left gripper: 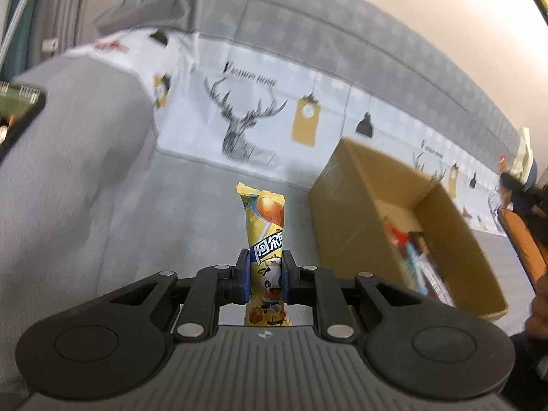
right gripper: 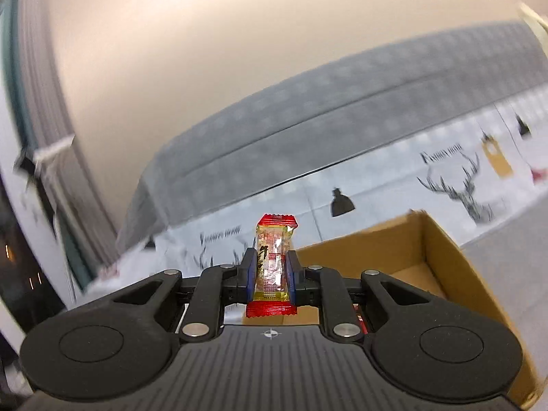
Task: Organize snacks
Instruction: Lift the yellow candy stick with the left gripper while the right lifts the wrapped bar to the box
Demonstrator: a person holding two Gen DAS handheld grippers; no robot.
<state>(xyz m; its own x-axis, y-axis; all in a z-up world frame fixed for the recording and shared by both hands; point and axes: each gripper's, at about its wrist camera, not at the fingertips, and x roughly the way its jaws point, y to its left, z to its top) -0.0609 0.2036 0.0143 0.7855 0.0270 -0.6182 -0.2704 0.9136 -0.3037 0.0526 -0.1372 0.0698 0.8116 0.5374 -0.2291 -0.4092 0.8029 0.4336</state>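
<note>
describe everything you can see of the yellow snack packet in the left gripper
The long yellow plastic snack packet has a crimped top edge, a lollipop picture, blue-backed Chinese lettering and a cartoon panda. It stands upright, clamped about midway between the left gripper's blue-padded jaws, its lower end hidden behind the gripper body. Nothing else touches it.

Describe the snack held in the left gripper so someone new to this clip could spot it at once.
Start at the open cardboard box on the grey bed cover. Just left of the box, the left gripper has its jaws shut on a long yellow lollipop packet. Its blue label and cartoon figure set it apart from the short, red-ended clear packet in the right gripper.
</note>
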